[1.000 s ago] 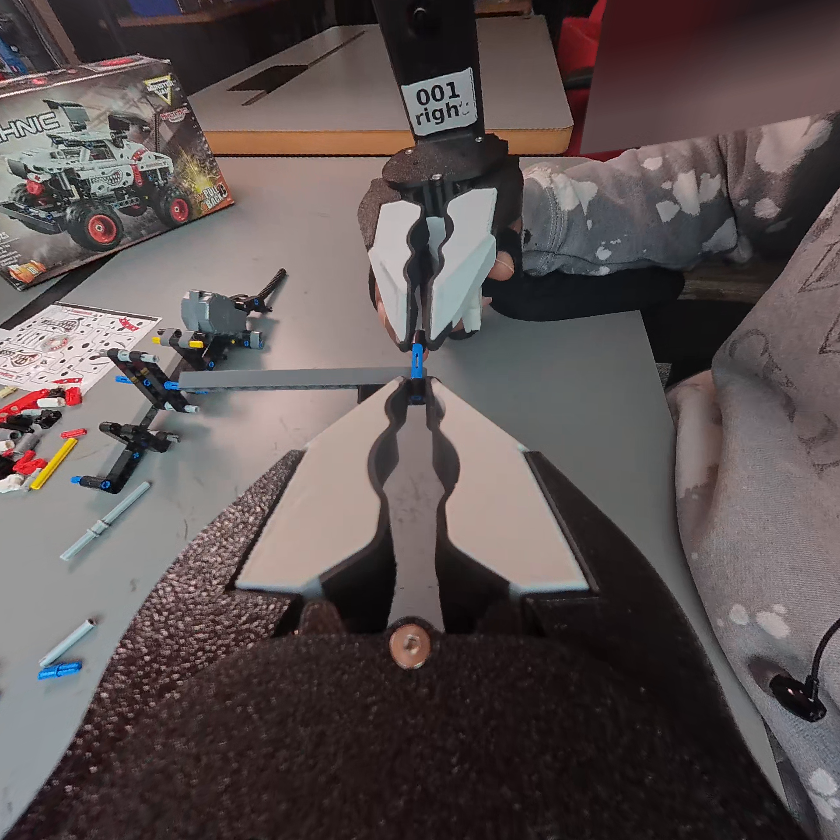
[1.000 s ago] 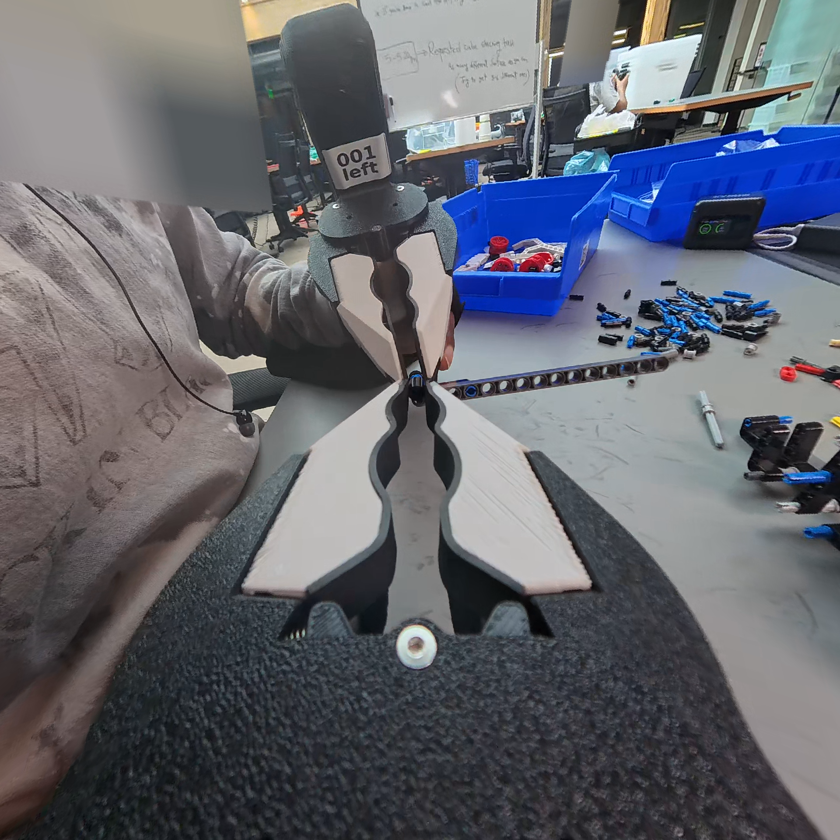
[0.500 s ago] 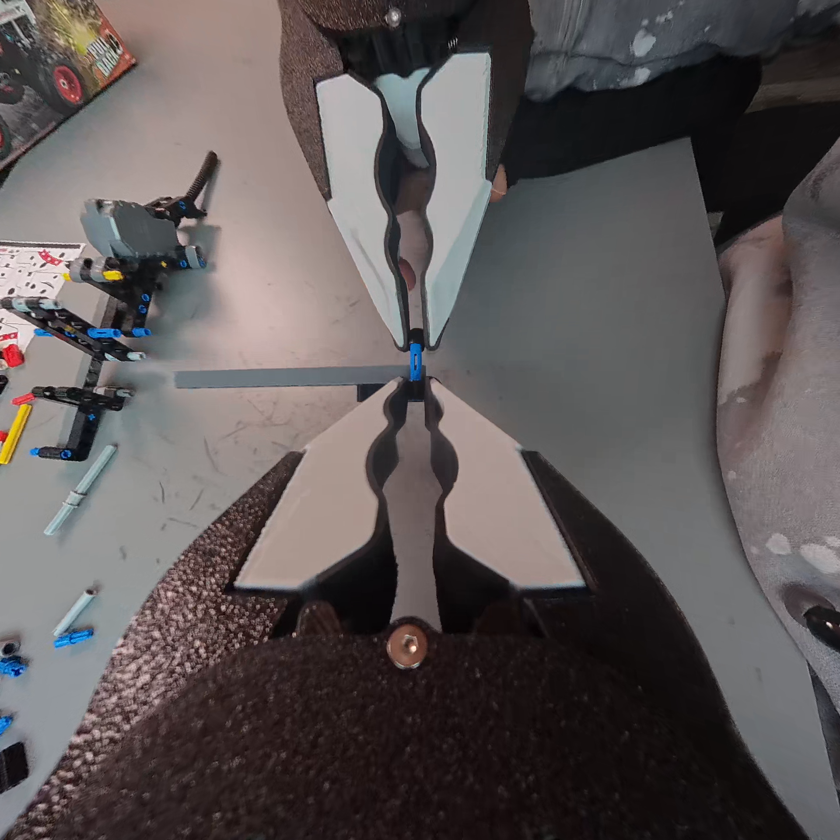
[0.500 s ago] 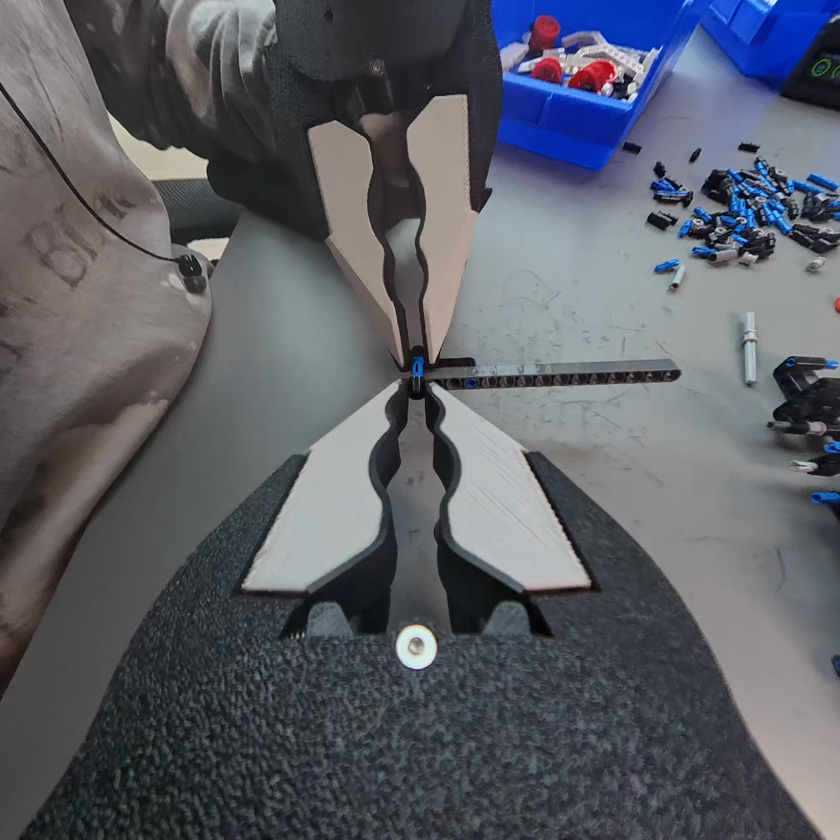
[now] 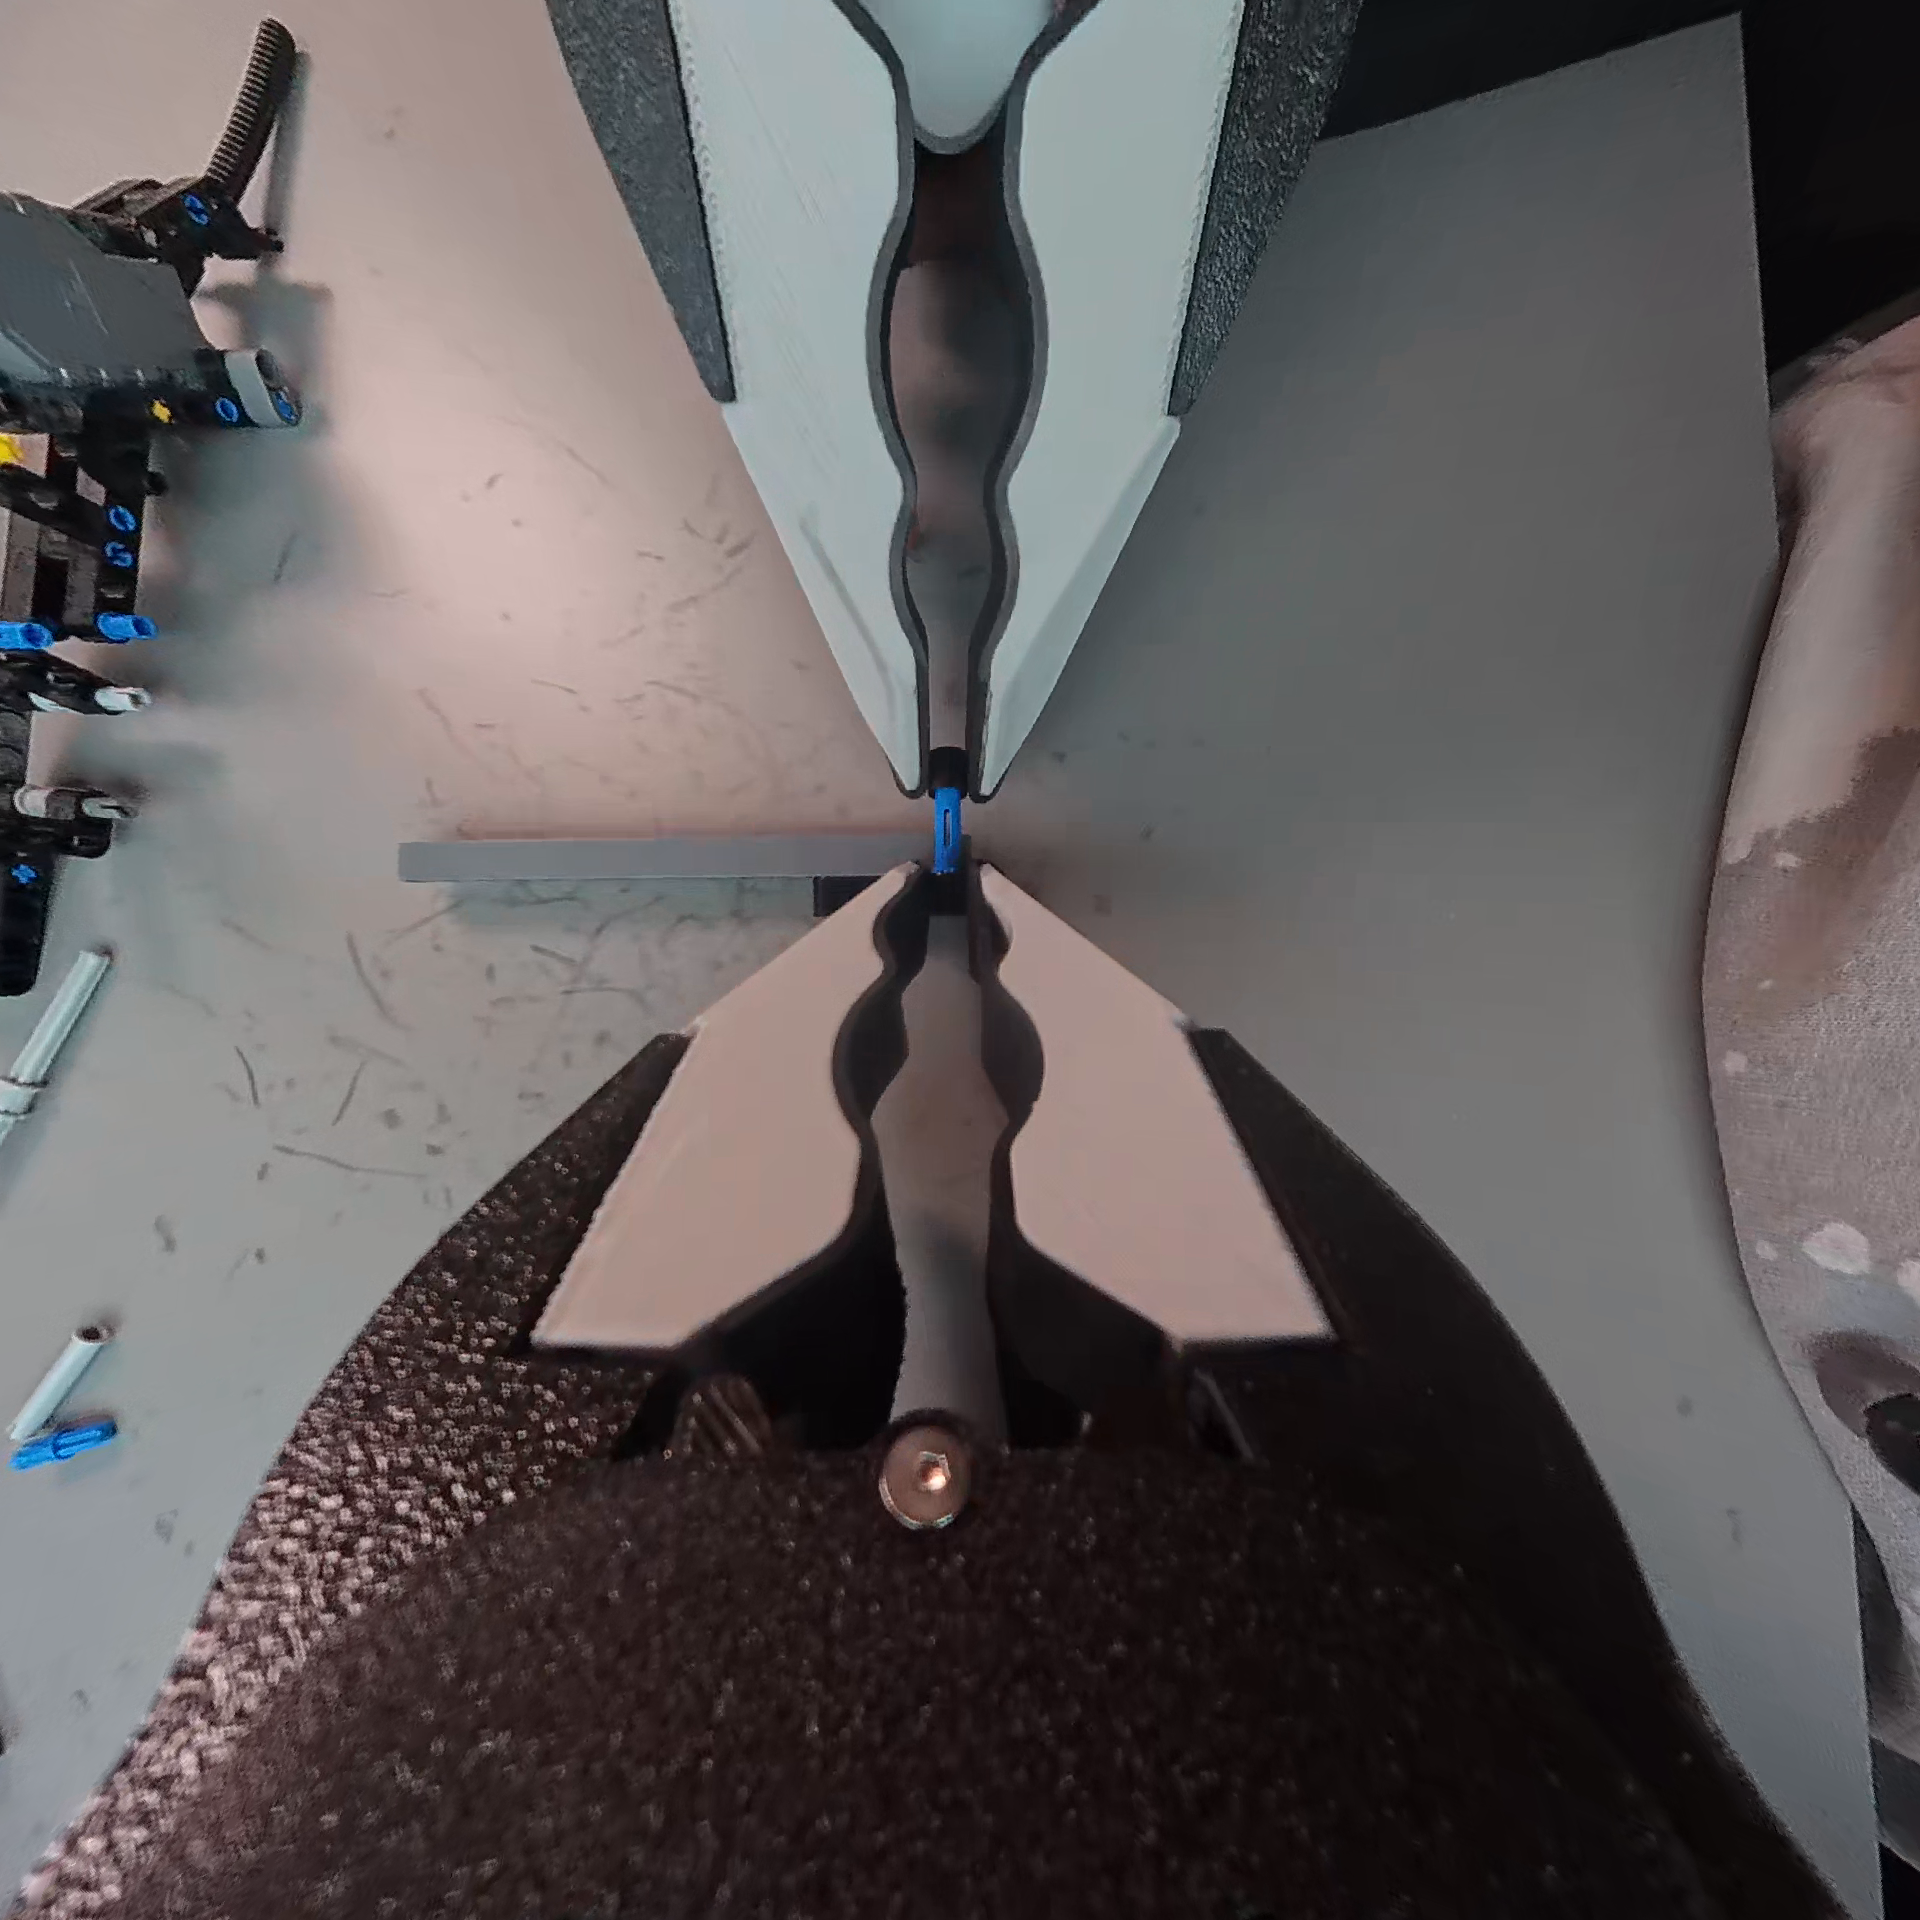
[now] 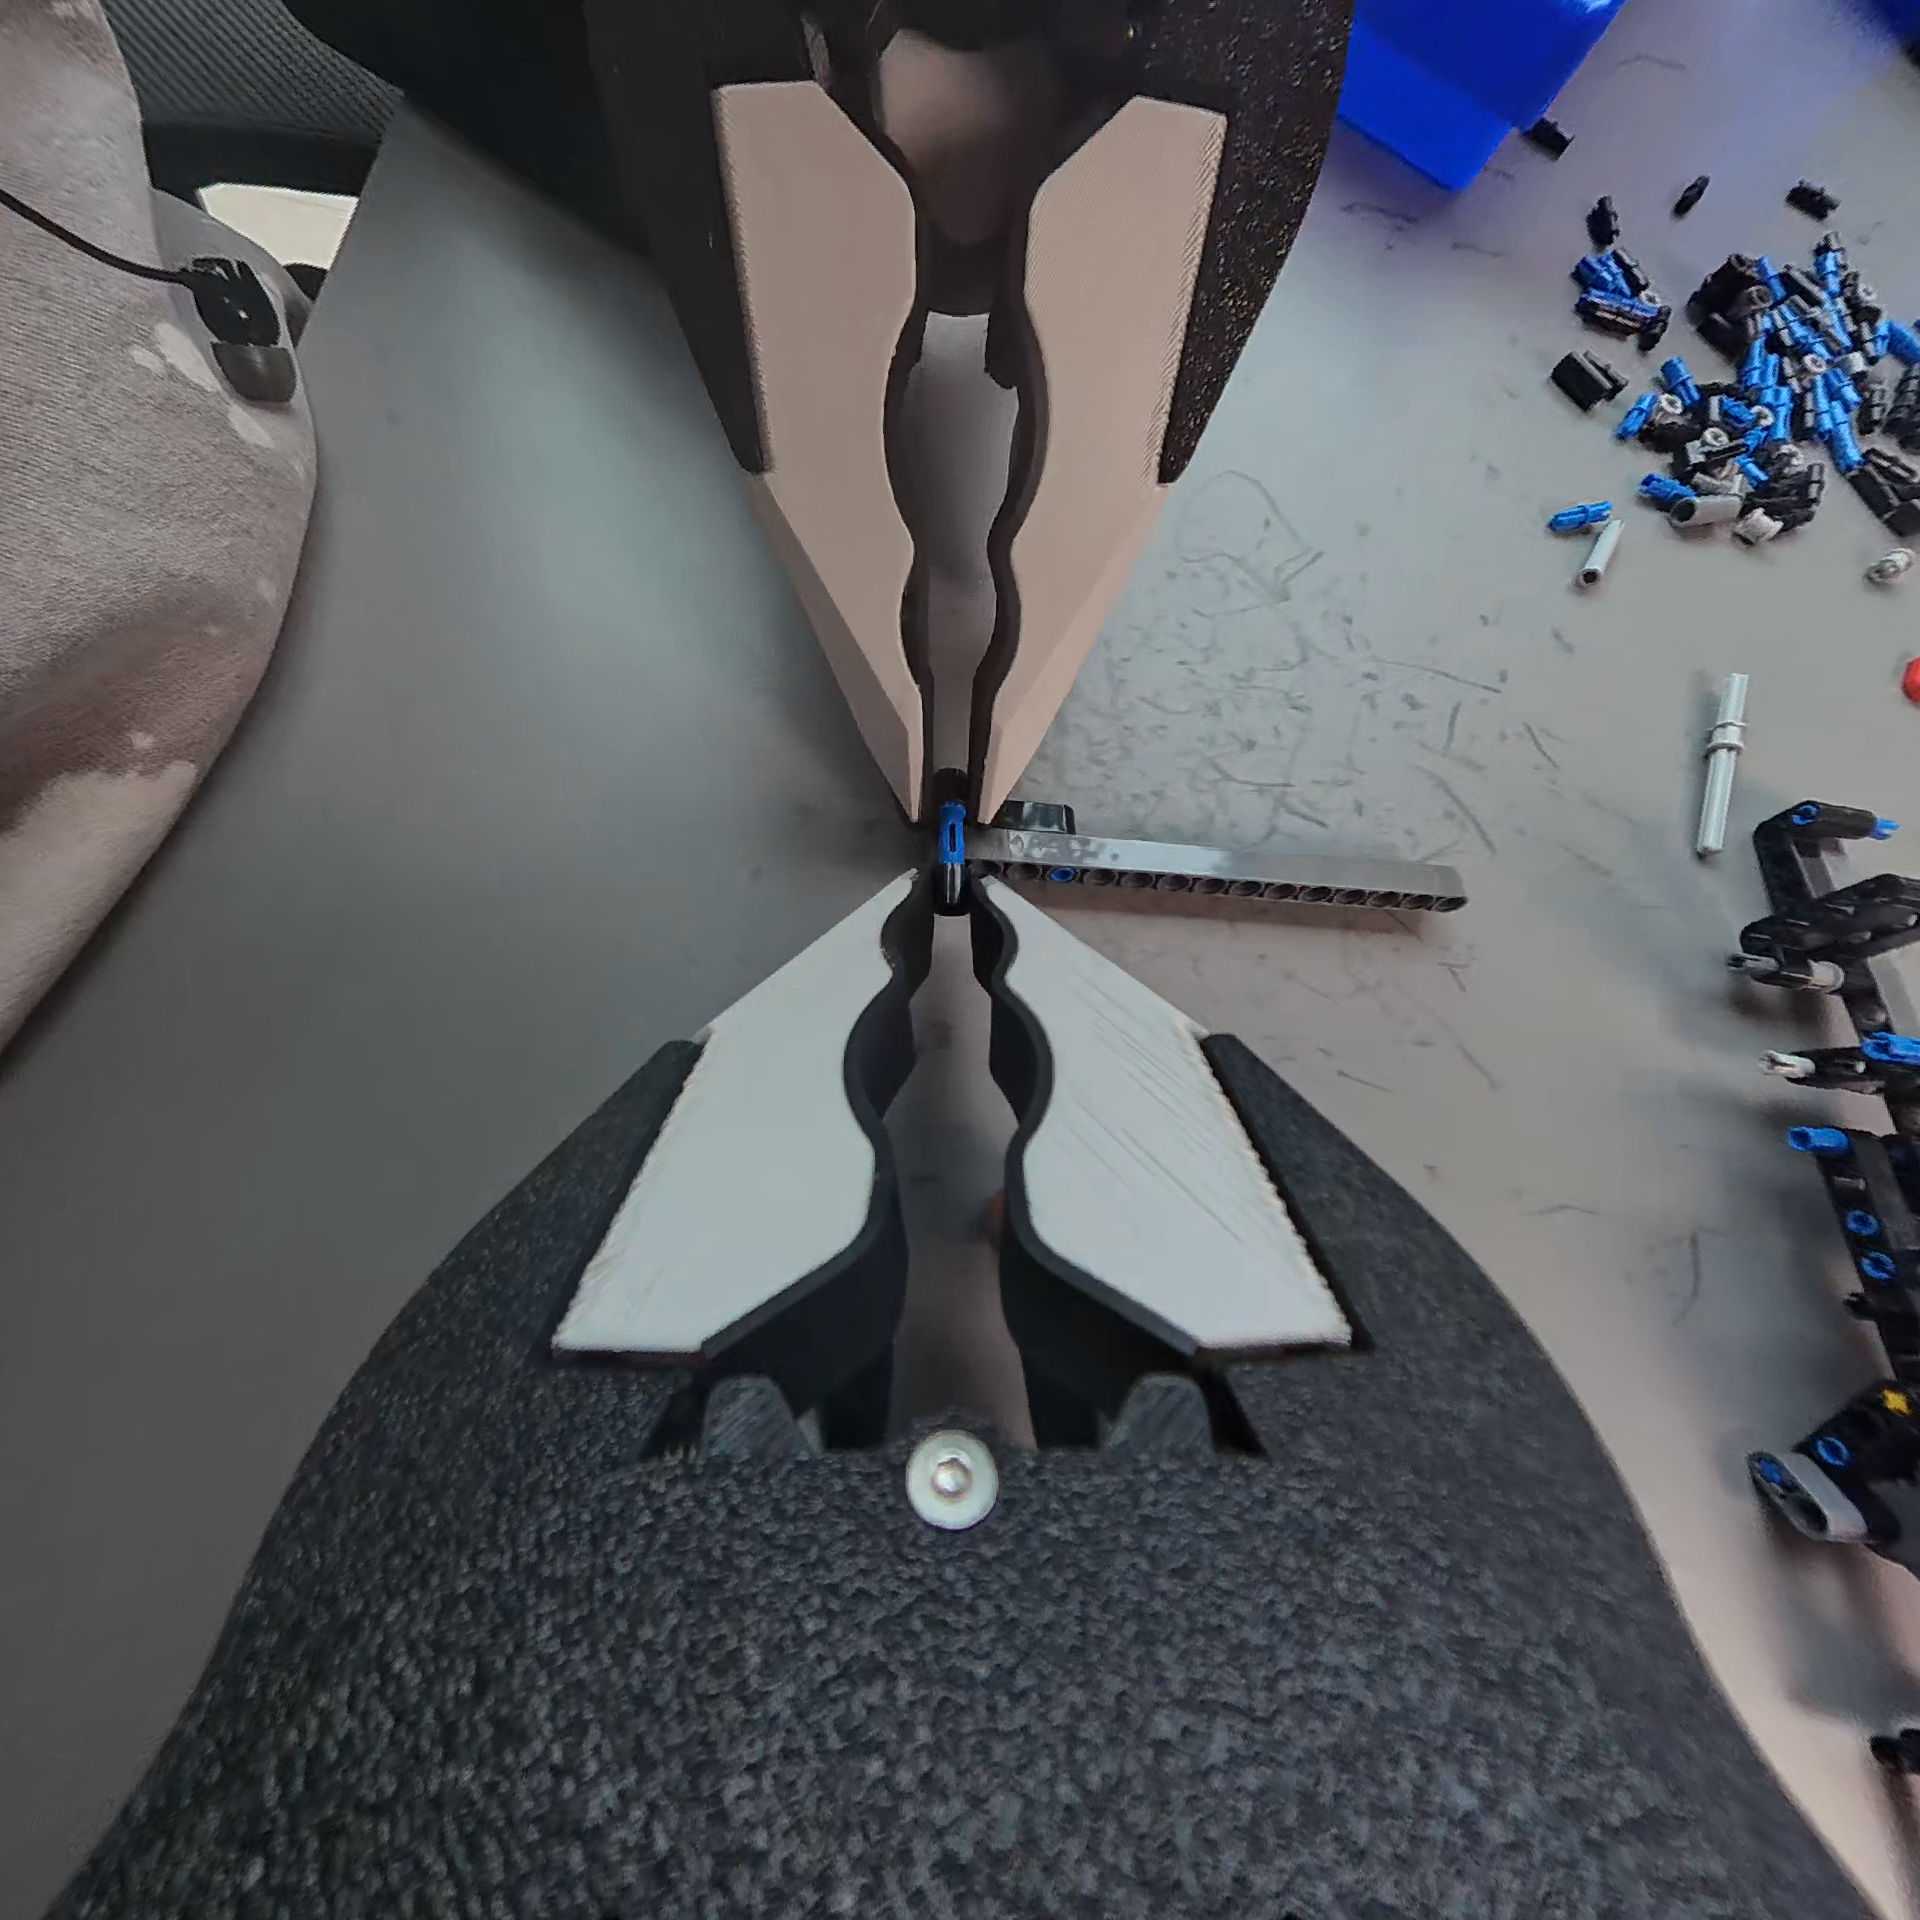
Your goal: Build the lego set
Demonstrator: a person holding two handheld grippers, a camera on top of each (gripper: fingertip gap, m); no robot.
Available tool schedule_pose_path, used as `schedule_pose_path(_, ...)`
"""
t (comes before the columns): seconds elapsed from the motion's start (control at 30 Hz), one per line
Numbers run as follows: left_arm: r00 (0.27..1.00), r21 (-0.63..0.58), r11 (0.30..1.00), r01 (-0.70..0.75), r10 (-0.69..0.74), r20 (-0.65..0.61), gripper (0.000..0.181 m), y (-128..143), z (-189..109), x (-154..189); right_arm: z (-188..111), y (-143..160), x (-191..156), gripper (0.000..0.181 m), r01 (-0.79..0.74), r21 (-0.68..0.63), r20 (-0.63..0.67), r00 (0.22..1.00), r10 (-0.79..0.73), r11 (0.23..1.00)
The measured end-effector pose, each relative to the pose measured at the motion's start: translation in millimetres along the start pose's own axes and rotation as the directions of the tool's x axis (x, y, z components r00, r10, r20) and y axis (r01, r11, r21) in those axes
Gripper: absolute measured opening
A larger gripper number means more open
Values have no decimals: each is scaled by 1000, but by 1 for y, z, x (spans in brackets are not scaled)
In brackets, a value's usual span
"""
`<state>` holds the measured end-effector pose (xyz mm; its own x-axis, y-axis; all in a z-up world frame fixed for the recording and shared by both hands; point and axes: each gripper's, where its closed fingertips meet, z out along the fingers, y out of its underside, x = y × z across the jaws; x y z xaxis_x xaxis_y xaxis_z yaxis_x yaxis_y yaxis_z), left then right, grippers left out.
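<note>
A long dark grey beam with holes is held level just above the grey table. My left gripper is shut on the beam's near end. My right gripper is shut on the black end of a small blue and black pin. The two grippers meet tip to tip. The pin's blue end sits at the end hole of the beam. In the left wrist view the right gripper comes in from the top; in the right wrist view the left gripper does.
Part-built black and grey assemblies lie on the table. A pile of blue and black pins, a blue bin and loose grey axles are nearby. The person's grey clothing lies along the table edge. The grippers are tip to tip, or close to it.
Both grippers have tilted down toward the table and drawn closer together. The pin stays at the beam's end between the tips. The box and room have left view.
</note>
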<state>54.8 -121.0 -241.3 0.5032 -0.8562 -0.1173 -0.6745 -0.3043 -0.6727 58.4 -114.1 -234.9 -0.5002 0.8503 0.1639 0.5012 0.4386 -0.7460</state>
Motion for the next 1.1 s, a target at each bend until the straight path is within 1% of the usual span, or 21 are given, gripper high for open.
schedule_pose_path(0.03,1000,0,1000,13,-13,-6,9,-1,0,0,-1,0,1,5,-12,6,2,1000,12,1000)
schedule_pose_path(0.13,999,-18,999,33,-34,-19,9,-1,1,-1,-1,0,1,5,-16,3,5,1000,16,1000)
schedule_pose_path(0.23,1000,-87,996,21,-22,-16,9,0,1,-1,-1,2,2,6,88,-97,-41,995,-92,991)
schedule_pose_path(0.33,995,-119,991,66,-74,-67,9,-2,2,1,3,1,-1,6,158,-155,-64,984,-169,975)
schedule_pose_path(0.5,987,-88,989,119,-128,-102,9,-6,4,-1,1,2,1,6,103,-104,-57,992,-109,989)
schedule_pose_path(0.6,990,-72,992,107,-112,-83,9,-5,5,-1,2,3,1,6,70,-75,-48,996,-74,995)
schedule_pose_path(0.73,993,-42,993,106,-108,-44,10,-3,5,-6,6,3,7,7,54,-45,-83,995,-58,998)
schedule_pose_path(0.77,992,-31,993,118,-119,-34,10,-3,4,-8,4,3,9,8,52,-40,-99,994,-56,998)
schedule_pose_path(0.83,986,1,987,164,-164,-27,10,-5,2,-12,-3,-2,17,22,34,-11,-147,989,-35,999)
schedule_pose_path(0.87,980,33,979,199,-198,-25,10,-7,-1,-15,-8,-6,21,24,21,20,-171,985,-17,1000)
schedule_pose_path(0.93,955,119,948,295,-292,-46,10,-14,-9,-23,-17,-16,30,24,9,90,-234,972,12,996)
schedule_pose_path(1.0,911,220,884,412,-399,-106,10,-25,-20,-34,-21,-23,38,25,38,119,-318,948,2,992)
schedule_pose_path(1.03,882,274,839,471,-446,-151,10,-32,-27,-39,-24,-28,43,26,63,132,-373,928,-10,989)
schedule_pose_path(1.1,802,352,720,598,-538,-260,10,-43,-40,-50,-30,-40,53,28,115,159,-478,878,-25,981)
